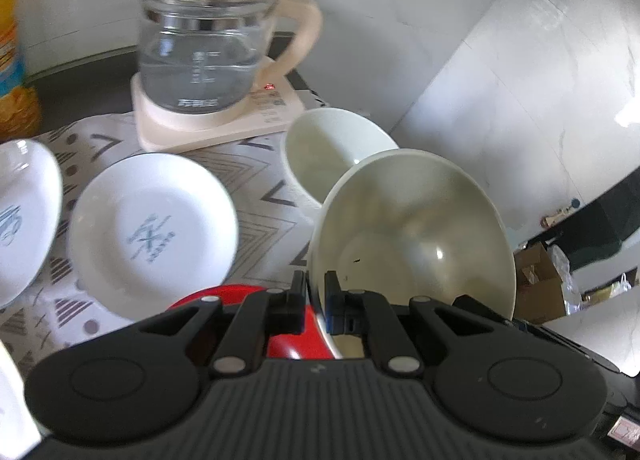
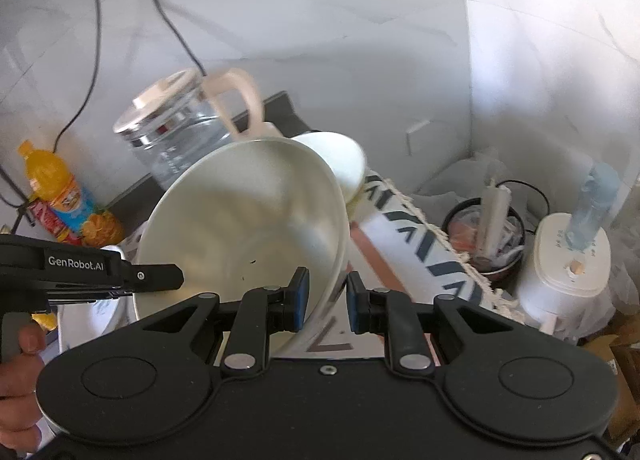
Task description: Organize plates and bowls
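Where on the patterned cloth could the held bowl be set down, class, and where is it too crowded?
Bare cloth lies between the small plate, the kettle base and the far bowl. The left side is crowded: a second plate sits close beside the first. The left gripper holds the big bowl by its rim; the right gripper straddles the opposite rim, open.

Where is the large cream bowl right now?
The large cream bowl is tilted, its rim pinched in the left claw, in front of the smaller cream bowl; the right claw straddles its opposite rim.
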